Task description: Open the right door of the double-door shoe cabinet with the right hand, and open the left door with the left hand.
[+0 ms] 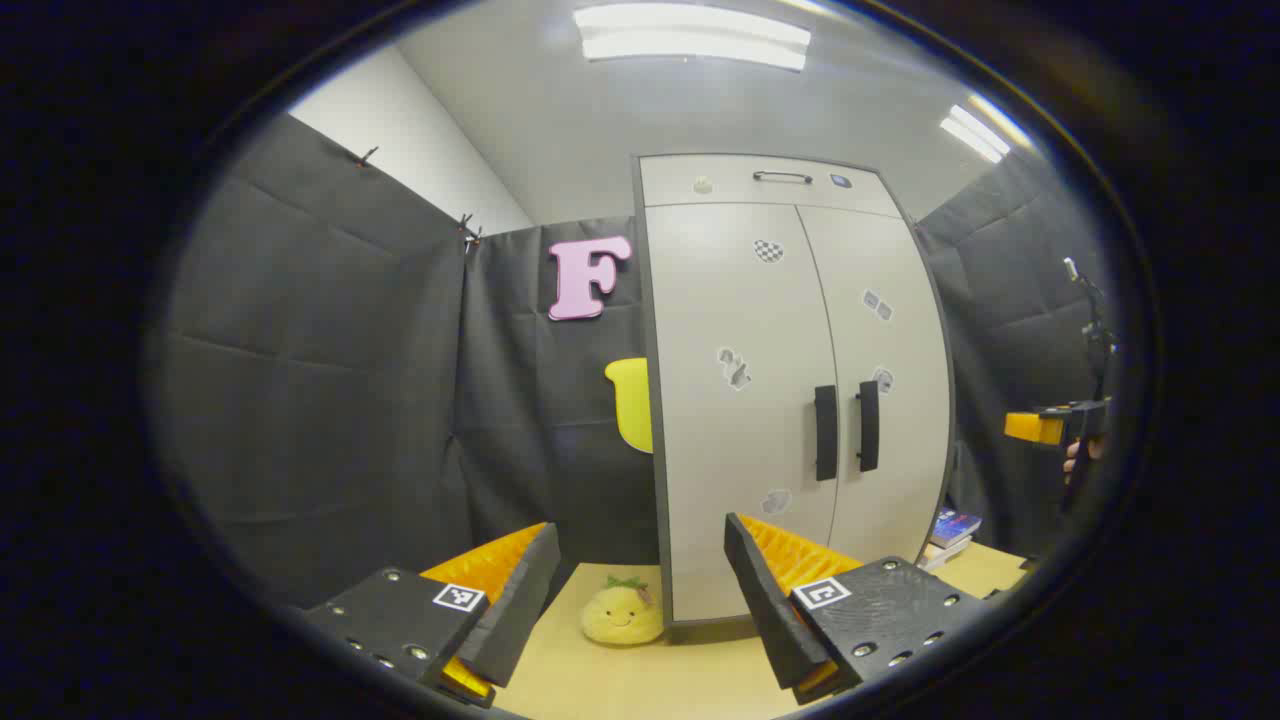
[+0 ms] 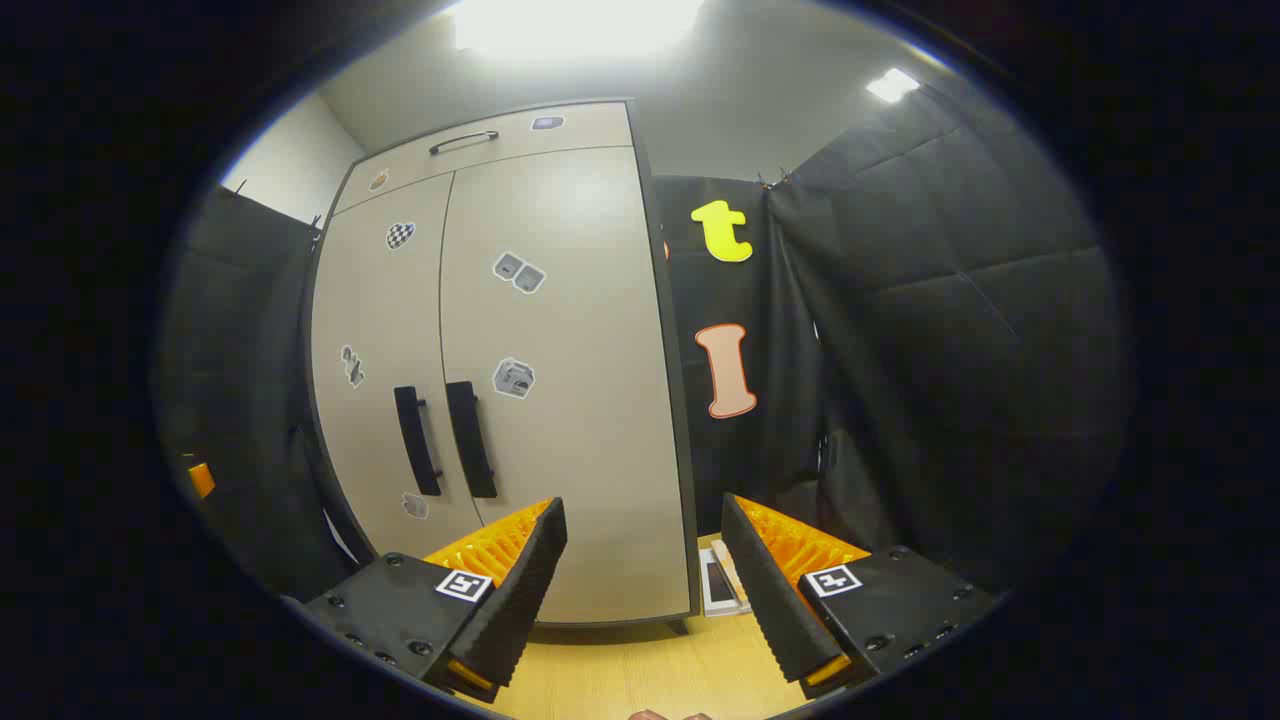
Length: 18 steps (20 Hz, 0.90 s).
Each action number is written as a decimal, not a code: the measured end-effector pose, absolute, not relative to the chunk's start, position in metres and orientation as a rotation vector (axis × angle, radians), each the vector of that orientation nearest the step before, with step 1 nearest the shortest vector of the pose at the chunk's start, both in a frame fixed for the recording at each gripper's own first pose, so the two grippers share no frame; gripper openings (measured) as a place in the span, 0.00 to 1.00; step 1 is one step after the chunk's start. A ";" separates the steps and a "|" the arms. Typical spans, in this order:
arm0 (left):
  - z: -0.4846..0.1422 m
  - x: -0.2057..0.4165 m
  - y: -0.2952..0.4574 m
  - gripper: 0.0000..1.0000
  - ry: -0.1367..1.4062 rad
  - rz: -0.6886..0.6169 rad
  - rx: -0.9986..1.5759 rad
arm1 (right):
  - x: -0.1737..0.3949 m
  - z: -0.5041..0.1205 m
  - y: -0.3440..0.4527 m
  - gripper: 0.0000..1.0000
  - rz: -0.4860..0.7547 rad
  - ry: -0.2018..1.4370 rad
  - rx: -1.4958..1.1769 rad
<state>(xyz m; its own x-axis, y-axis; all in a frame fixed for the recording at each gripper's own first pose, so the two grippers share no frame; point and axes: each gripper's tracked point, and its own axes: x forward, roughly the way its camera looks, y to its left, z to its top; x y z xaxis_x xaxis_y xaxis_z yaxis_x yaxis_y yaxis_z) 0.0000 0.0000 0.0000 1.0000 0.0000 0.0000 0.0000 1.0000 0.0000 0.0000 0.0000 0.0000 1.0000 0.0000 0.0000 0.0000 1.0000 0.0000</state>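
With both doors of the shoe cabinet (image 2: 500, 380) closed on the bench (image 2: 640, 670) and both claws, left claw (image 1: 640, 590) and right claw (image 2: 640, 570), spread apart and empty, the close-set right handle (image 2: 470, 438) and left handle (image 2: 416, 440) risk a wrong-door grab.

Smooth, seemingly matt shoe cabinet (image 1: 740, 420) doors

- Yellow plush toy (image 1: 622, 613) on the wooden floor (image 1: 640, 675), beside the cabinet base.
- Stacked books (image 1: 950, 535) at the cabinet's far side.
- Ceiling light (image 1: 692, 36) lit.
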 end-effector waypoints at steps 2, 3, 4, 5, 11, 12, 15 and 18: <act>-0.007 -0.005 -0.002 0.95 0.012 0.000 0.010 | -0.005 -0.003 0.000 0.92 0.001 0.007 -0.018; -0.010 -0.007 -0.003 0.95 0.018 -0.002 0.013 | -0.008 -0.005 0.001 0.98 0.002 0.011 -0.023; -0.012 -0.009 -0.004 0.95 0.020 -0.005 0.016 | -0.010 -0.005 0.003 0.98 0.005 0.015 -0.022; -0.015 -0.011 -0.006 0.95 0.022 -0.009 0.018 | -0.011 -0.006 0.005 0.98 0.010 0.019 -0.017; -0.025 -0.025 -0.007 0.95 0.025 -0.025 0.004 | -0.018 -0.001 0.016 0.98 0.022 0.019 -0.032; -0.026 -0.027 -0.007 0.95 0.028 -0.025 0.003 | -0.018 0.003 0.019 0.98 0.025 0.013 -0.038; -0.031 -0.027 -0.007 0.95 0.040 -0.025 -0.016 | -0.018 0.007 0.026 0.92 0.040 0.016 -0.044; -0.035 -0.031 -0.007 0.95 0.045 -0.031 -0.050 | -0.013 0.013 0.040 0.98 0.074 0.023 -0.047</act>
